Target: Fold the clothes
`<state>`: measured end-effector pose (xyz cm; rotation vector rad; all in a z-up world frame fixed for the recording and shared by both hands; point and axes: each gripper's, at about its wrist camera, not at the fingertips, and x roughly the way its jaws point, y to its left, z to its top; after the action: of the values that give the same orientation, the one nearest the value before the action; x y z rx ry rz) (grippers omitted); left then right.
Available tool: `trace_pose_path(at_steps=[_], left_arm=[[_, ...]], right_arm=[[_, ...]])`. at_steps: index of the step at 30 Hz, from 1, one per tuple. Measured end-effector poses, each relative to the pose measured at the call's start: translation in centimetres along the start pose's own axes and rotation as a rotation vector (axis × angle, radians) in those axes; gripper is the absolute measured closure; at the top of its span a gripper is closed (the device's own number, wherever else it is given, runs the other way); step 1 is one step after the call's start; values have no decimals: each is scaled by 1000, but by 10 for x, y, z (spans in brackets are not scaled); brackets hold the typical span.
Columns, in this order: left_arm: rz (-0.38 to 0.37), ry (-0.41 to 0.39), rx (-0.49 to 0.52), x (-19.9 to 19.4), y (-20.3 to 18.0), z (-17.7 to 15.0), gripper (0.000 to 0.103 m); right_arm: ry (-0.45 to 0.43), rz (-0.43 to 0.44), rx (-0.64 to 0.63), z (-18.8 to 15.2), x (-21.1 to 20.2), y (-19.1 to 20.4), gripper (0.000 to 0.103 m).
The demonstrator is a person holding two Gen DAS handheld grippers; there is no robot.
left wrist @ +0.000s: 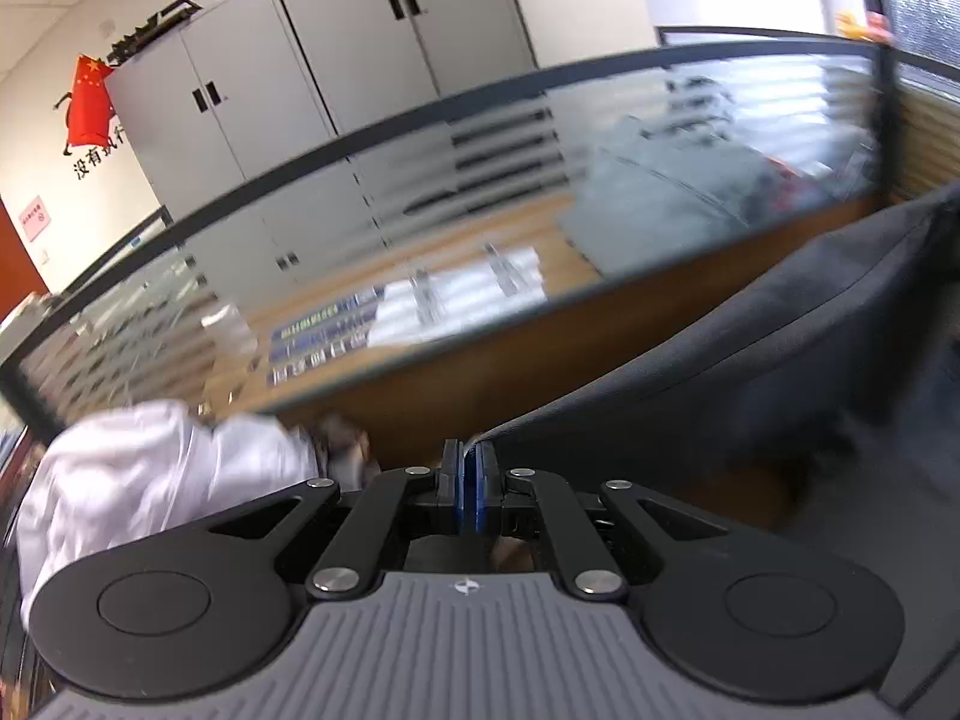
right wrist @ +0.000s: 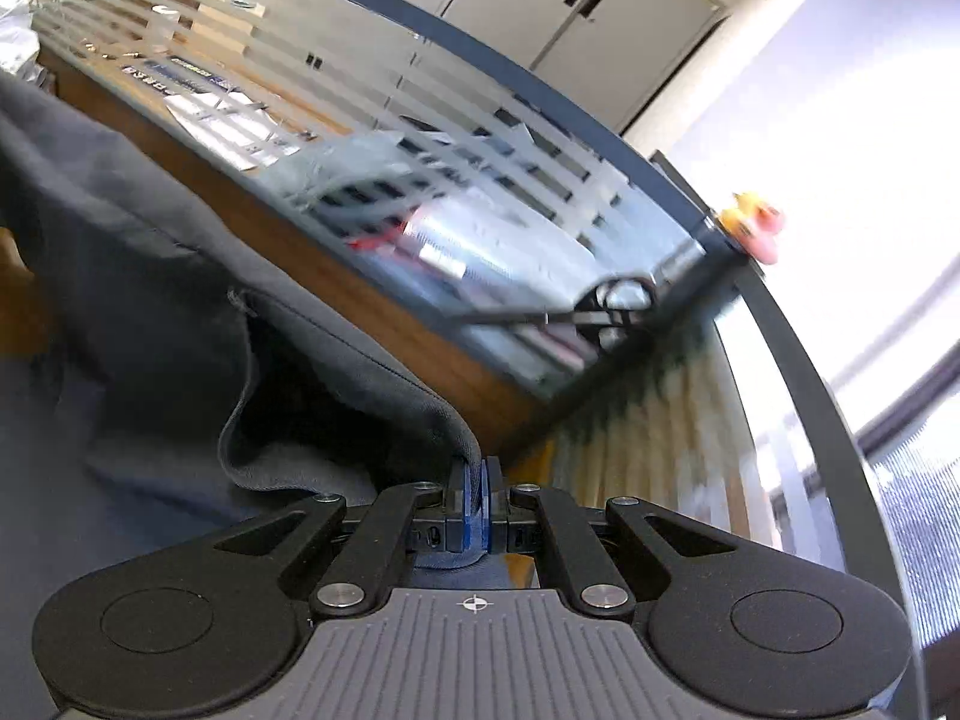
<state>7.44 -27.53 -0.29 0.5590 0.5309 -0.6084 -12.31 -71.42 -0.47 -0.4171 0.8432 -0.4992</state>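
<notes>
Two grippers each pinch an edge of one dark grey garment (left wrist: 810, 348), which hangs stretched between them above the wooden surface (left wrist: 516, 378). At the surface's left end, a crumpled white garment (left wrist: 156, 468) lies heaped against the foot of the frosted glass partition (left wrist: 420, 204) that runs along the far edge. The left gripper (left wrist: 469, 480) has its blue pads pressed together with the dark garment's hem caught between them, and from there the cloth rises in a taut line toward the right. In the right wrist view the same dark cloth (right wrist: 180, 312) drapes in from the left, its stitched hem folding down into the right gripper (right wrist: 476, 504), whose pads are likewise closed tight on the fabric. Behind the partition stand grey metal cabinets (left wrist: 336, 54), and a red flag (left wrist: 90, 102) hangs on the wall to their left. At the far right corner, a small yellow and pink toy (right wrist: 753, 225) sits on top of the partition frame, beside a bright window (right wrist: 852, 138).
</notes>
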Motion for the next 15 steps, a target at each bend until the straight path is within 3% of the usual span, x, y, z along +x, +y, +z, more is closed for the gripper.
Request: trace_pose_path(at_steps=[6,9,15], left_arm=[[-12,43,15,-84,-35,-62,103],[-17,60,83,-104,-65,-92,103],[-39,169,13,-97,-108,-140,103]], right_arm=[[74,-30,76,-59,-22,26,98],[120,-38,106,-85,-23,39,98],[234,-20,155,-140,-15,72,98]])
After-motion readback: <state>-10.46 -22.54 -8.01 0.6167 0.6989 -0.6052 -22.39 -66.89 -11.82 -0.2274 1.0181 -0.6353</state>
